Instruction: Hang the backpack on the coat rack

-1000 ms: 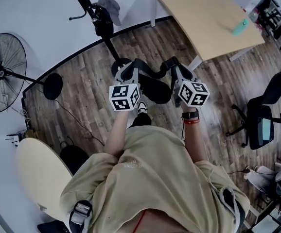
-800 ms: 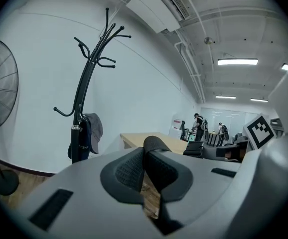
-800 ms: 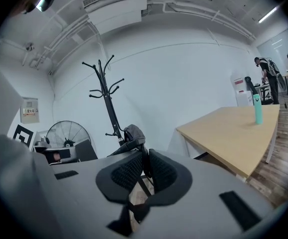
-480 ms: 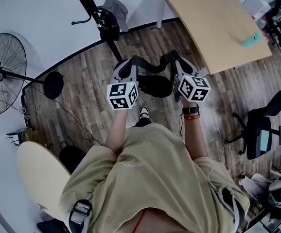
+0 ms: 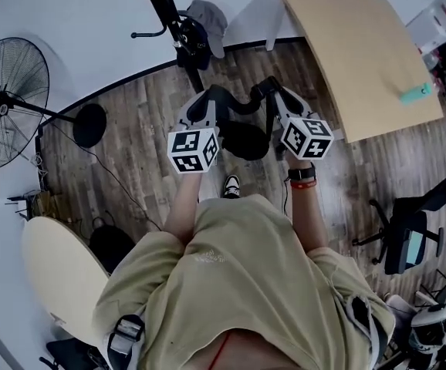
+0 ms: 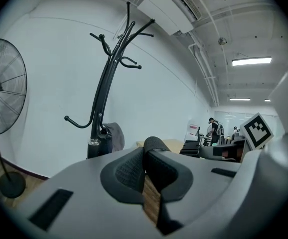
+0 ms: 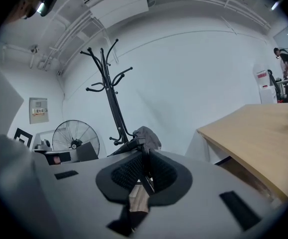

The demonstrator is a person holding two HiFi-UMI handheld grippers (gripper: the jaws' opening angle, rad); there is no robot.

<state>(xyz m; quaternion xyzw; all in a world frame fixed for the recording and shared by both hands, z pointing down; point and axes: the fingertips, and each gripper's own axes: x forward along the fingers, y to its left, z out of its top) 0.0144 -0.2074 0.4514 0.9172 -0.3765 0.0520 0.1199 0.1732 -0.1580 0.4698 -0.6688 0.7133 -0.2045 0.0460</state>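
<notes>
In the middle of the head view, the left hand-held gripper (image 5: 203,105) and the right hand-held gripper (image 5: 278,99) each had their jaws clamped together on the strap (image 5: 235,105) of the black backpack (image 5: 243,139). The backpack hung between them above the wood floor (image 5: 142,149). The rack (image 5: 178,23) stood just beyond, at upper centre, with a fan (image 5: 8,105) at the left edge and a desk (image 5: 359,52) at upper right.

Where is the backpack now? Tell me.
In the head view the backpack hangs at centre, its strap gripped by the left tool and the right tool, near the coat rack.
</notes>
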